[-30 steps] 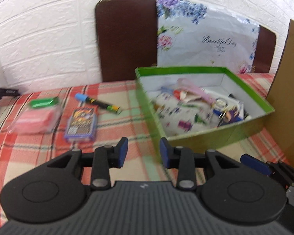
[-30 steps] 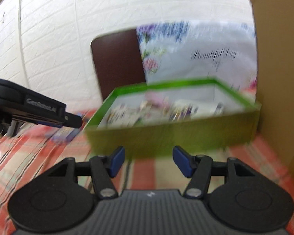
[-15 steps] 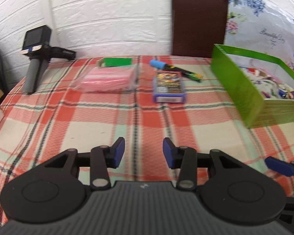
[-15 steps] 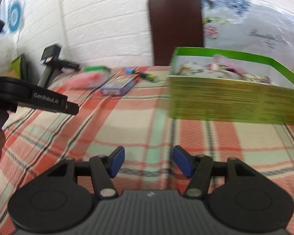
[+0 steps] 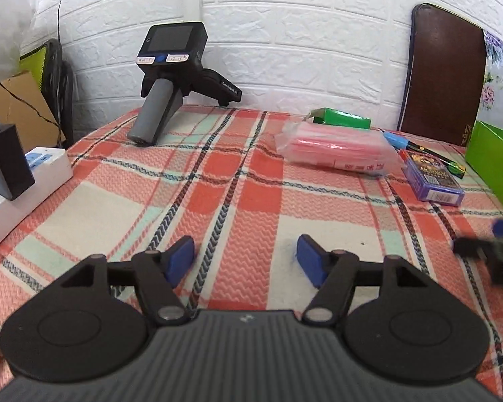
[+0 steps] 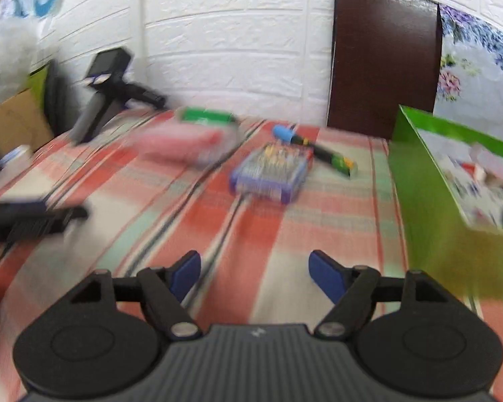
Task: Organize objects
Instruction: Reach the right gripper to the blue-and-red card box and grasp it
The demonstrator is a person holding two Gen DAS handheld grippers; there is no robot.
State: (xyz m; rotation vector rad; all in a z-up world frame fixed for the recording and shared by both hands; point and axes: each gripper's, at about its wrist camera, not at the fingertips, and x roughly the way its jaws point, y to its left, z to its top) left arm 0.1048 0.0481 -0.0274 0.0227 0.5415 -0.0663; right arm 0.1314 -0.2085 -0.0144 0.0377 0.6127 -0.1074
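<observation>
- The table (image 5: 218, 201) has a checked cloth in red, green and cream. It fills most of both views.
- A white brick wall (image 5: 301, 33) stands behind the table.
- A dark brown chair back (image 6: 384, 57) leans up at the far edge of the table.
- The green box (image 6: 419, 181) sits on the right side of the table. It is open on top and has mixed small things inside, too blurred to name.
- A spare black gripper tool with a grey handle (image 5: 164, 90) stands at the far left corner of the table.
- A white power strip (image 5: 23, 187) lies at the left edge, with a black plug block on it.
- The left gripper (image 5: 245, 261) hangs over bare cloth. Its jaws have just been opening, they are spread apart, and nothing is between them.
- The right gripper (image 6: 255, 274) is also over bare cloth, near the green box. Its jaws have just been opening too, wide apart, with nothing between them.
- The pink pack in a clear bag (image 5: 335, 147) lies in the far middle of the table.
- The purple card box (image 5: 432, 176) lies just right of the pink pack, between it and the green box.
- The small green box (image 5: 342, 121) lies behind the pink pack, near the wall.
- The marker with a blue cap (image 5: 422, 149) lies behind the card box.
</observation>
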